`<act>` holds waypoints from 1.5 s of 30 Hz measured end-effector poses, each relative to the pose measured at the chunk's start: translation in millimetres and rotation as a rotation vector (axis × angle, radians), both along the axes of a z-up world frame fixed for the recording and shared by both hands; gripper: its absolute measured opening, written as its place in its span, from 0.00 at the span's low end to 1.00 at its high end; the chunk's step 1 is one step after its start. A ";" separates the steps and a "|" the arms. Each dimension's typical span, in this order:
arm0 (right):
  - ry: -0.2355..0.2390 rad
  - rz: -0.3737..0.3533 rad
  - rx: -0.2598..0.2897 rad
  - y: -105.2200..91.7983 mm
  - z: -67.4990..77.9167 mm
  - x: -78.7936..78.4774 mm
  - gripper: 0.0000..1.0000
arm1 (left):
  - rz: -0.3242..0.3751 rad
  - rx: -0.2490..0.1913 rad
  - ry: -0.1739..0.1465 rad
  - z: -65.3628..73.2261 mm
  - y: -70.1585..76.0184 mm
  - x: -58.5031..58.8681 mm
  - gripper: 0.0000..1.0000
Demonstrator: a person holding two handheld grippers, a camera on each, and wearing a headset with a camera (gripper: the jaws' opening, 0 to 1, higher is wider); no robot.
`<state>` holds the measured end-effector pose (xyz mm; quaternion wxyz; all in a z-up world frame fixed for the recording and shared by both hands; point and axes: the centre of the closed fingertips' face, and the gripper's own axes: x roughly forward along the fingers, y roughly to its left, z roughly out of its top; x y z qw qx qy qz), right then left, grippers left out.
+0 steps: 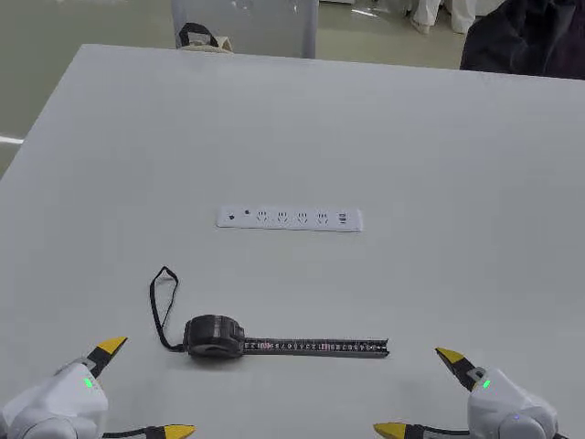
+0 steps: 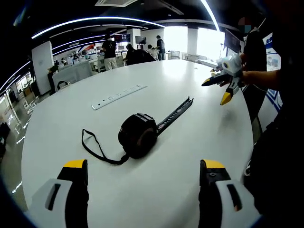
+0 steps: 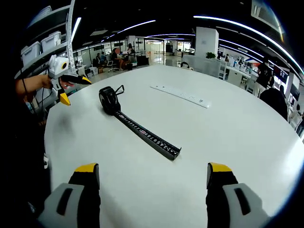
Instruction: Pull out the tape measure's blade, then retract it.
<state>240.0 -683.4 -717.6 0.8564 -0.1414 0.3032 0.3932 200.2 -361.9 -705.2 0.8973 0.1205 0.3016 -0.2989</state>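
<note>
Now the left white, yellow-tipped tool [image 1: 142, 388] hangs released near the black round tape measure [image 1: 215, 337] on the white desk [image 1: 366, 137]. Its dark blade [image 1: 315, 347] lies pulled out toward the released right tool [image 1: 419, 391]. Retraction seems next: hold the case, free the blade.

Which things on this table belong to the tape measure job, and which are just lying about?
For the job: tape measure, its blade partly pulled out; left gripper and right gripper, both open, holding nothing.
Just lying about: white power strip, farther back on the table.
</note>
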 end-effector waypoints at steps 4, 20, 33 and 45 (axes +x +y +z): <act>-0.010 -0.005 0.000 1.6 4.6 -8.0 0.97 | 0.016 -0.015 -0.007 4.5 -4.0 -3.2 0.99; -0.008 -0.052 0.039 11.2 14.6 -29.5 0.98 | 0.140 -0.039 -0.027 14.0 -16.8 -12.1 0.99; -0.020 -0.041 0.045 12.6 8.6 -27.0 0.96 | 0.309 -0.072 -0.113 23.2 -19.0 3.3 0.99; -0.018 -0.043 0.053 14.6 0.9 -23.6 0.94 | 0.458 0.017 -0.164 18.6 -12.8 19.2 0.96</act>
